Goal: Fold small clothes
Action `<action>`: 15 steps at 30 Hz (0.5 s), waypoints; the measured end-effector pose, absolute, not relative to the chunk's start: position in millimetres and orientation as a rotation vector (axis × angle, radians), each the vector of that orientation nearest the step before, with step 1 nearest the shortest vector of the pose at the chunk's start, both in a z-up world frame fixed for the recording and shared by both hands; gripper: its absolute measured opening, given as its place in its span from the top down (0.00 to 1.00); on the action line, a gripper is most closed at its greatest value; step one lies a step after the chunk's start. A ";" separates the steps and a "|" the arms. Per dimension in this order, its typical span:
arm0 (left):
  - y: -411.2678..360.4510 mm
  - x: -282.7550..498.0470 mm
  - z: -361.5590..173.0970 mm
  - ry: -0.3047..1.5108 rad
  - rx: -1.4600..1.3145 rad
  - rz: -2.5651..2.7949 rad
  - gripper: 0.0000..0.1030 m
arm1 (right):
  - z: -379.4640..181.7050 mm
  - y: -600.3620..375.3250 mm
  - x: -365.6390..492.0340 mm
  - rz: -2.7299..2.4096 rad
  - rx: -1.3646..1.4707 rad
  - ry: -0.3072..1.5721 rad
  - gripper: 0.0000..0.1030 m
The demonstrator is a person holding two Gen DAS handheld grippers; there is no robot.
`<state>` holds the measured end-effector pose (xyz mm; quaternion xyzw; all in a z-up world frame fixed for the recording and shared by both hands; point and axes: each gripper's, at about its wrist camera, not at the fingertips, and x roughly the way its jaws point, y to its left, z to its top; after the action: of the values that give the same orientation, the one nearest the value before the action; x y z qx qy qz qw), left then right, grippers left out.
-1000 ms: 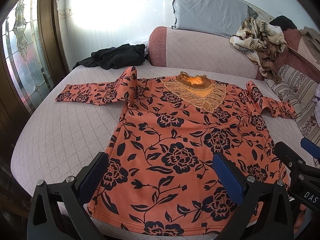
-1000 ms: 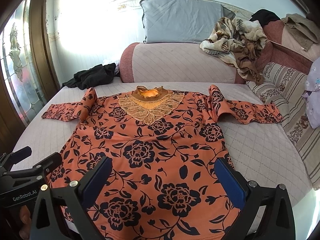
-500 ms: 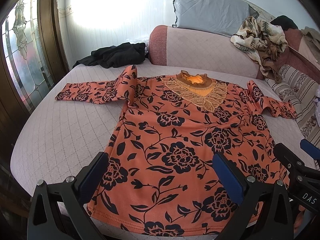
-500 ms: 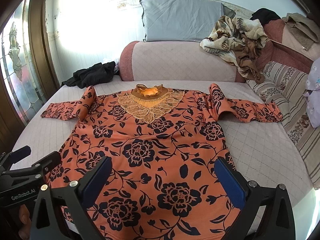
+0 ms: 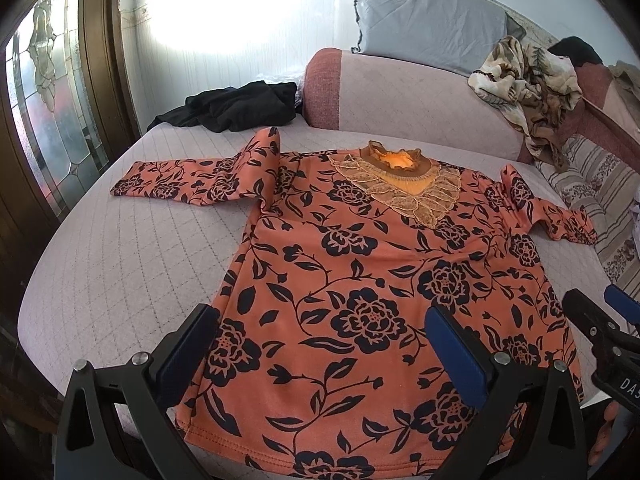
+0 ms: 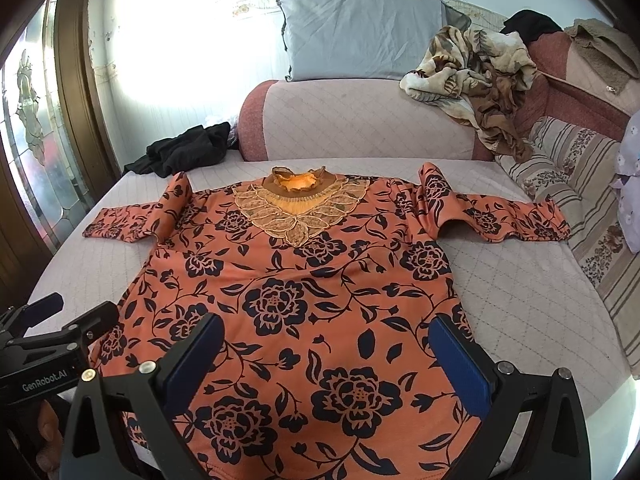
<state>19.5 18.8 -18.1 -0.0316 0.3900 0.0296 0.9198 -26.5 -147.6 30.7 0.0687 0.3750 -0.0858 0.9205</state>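
An orange long-sleeved top with black flowers [image 5: 360, 280] lies spread face up on the quilted bed, lace collar at the far end, both sleeves out sideways. It fills the right wrist view [image 6: 304, 280] too. My left gripper [image 5: 320, 344] is open and empty above the hem's left part. My right gripper [image 6: 328, 356] is open and empty above the hem's right part. Each gripper shows at the edge of the other's view: the right one [image 5: 600, 328], the left one [image 6: 60, 320].
A black garment [image 5: 236, 108] lies at the bed's far left corner. A grey pillow [image 6: 360, 36] and a crumpled patterned blanket [image 6: 476, 76] rest on the pink backrest [image 6: 360, 120]. A striped cushion [image 6: 580, 200] lies on the right. A glass door [image 5: 44, 120] stands on the left.
Both grippers have drifted very slightly; the top has not moved and both stay open.
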 end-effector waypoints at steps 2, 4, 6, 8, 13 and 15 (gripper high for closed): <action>37.5 28.1 -19.4 0.806 -0.104 0.090 0.00 | 31.9 -161.4 -25.0 -0.174 0.179 0.768 0.00; 60.4 38.5 -22.0 0.808 -0.142 0.141 0.00 | 34.1 -182.5 -24.2 -0.157 0.244 0.756 0.00; 84.0 50.0 -27.8 0.814 -0.172 0.198 0.00 | 36.1 -214.1 -25.2 -0.151 0.343 0.729 0.00; 105.2 61.8 -36.5 0.825 -0.182 0.256 0.00 | 32.6 -257.3 -25.4 -0.164 0.467 0.709 0.00; 142.6 85.6 -58.1 0.846 -0.219 0.342 0.00 | 3.8 -385.1 -24.3 -0.292 0.787 0.659 0.00; 152.5 95.9 -62.0 0.839 -0.232 0.361 0.00 | -13.1 -438.5 -23.4 -0.340 0.912 0.633 0.02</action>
<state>95.9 152.5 -62.0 -0.1120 0.4040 0.1739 0.8911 -23.4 -438.5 -13.1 0.4309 0.2988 -0.1605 0.8362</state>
